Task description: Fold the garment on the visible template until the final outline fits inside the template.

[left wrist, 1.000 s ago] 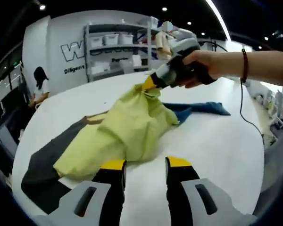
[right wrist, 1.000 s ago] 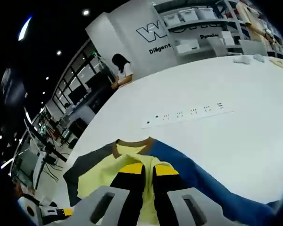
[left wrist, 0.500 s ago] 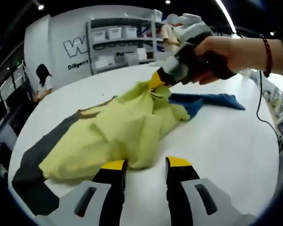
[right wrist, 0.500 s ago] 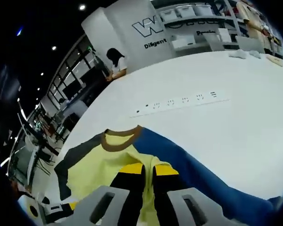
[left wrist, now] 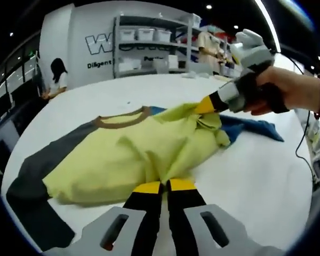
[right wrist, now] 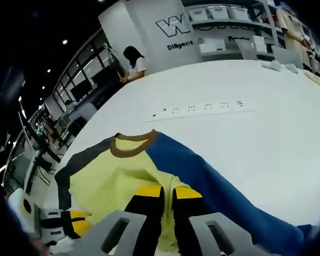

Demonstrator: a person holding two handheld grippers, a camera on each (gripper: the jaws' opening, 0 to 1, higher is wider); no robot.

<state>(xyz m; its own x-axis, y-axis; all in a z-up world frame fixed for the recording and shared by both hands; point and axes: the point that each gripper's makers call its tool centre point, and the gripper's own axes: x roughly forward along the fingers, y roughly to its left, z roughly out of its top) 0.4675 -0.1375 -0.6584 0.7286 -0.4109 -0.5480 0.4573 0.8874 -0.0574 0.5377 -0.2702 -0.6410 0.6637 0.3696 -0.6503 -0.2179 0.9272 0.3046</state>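
Both tongs are clenched on the yellow garment (left wrist: 144, 154) lying on the white table (left wrist: 256, 176), the left gripper (left wrist: 159, 188) pinning its near hem while the right gripper (left wrist: 210, 103) lifts the far edge, apparently to fold it.

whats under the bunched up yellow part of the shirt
The yellow body lies crumpled over the shirt's own dark grey sleeve and blue sleeve, on the white table. Whatever lies beneath the folds, any template included, is covered.
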